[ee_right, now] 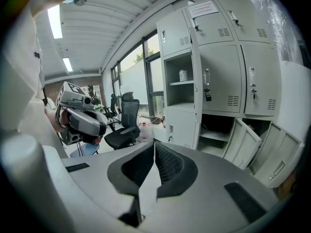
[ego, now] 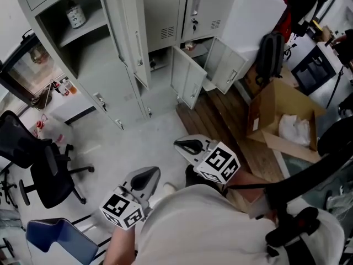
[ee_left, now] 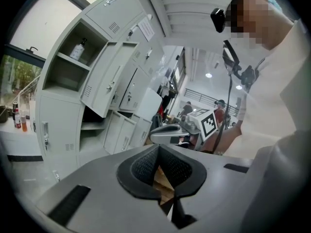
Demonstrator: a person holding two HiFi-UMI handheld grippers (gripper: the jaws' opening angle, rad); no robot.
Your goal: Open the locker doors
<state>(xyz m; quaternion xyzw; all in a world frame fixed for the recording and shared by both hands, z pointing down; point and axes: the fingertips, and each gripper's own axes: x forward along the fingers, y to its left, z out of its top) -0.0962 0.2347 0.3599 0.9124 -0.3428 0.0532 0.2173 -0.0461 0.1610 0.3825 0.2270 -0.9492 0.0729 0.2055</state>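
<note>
The grey lockers [ego: 160, 15] stand at the far side of the room. One upper door [ego: 129, 35] hangs open beside a compartment with a bottle [ego: 75, 15] on its shelf. Two lower doors [ego: 186, 80] [ego: 226, 65] also stand open, and the door with a handle [ego: 196, 10] above them is closed. My left gripper [ego: 150, 173] and right gripper [ego: 185, 144] are both held close to my body, far from the lockers. The left gripper [ee_left: 158, 148] is shut with nothing in it. The right gripper [ee_right: 154, 143] is shut and empty too, pointing toward the open lower doors [ee_right: 245, 142].
A black office chair [ego: 38, 164] stands at the left and a blue seat [ego: 55, 236] at the lower left. An open cardboard box [ego: 281, 123] lies on the wood floor at the right. A black backpack [ego: 270, 54] leans by a white cabinet [ego: 251, 15].
</note>
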